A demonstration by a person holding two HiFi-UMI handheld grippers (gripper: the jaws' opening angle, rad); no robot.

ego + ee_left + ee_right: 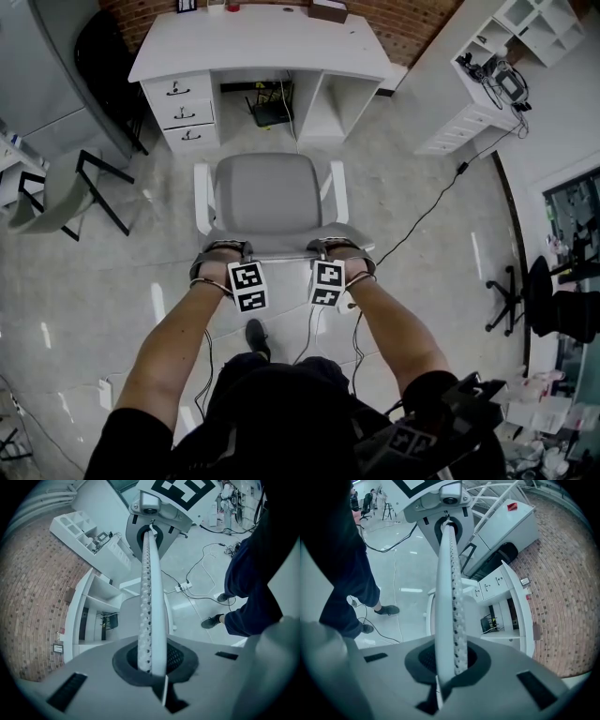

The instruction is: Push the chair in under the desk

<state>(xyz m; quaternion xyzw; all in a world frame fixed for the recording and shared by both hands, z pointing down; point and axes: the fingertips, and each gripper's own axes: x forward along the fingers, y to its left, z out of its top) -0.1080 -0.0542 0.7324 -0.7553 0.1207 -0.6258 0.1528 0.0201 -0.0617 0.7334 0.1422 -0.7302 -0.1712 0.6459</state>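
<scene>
Chair (pixel 267 197) with a grey seat and white armrests stood on the pale floor, facing the white desk (pixel 253 42) and lined up with the open space between the desk's drawers (pixel 183 112) and its right-hand shelf section. Its seat was near the desk front but not yet beneath the top. A black device (pixel 270 111) sat on the floor inside that space.

We held the chair by the top edge of its backrest (pixel 277 255). Our left gripper (pixel 223 253) was clamped on the left part of that edge, jaws pressed together on the thin perforated rim. Our right gripper (pixel 330 249) was clamped on the right part in the same way. In each gripper view the rim ran straight out from between the closed jaws to the other gripper at the far end. Both grippers pointed steeply down, their marker cubes (pixel 248 286) facing up toward us.

A dark cable (pixel 422 216) trailed across the floor to the right of the chair, toward a white shelf unit (pixel 487 75). A brick wall (pixel 412 23) rose behind the desk.
</scene>
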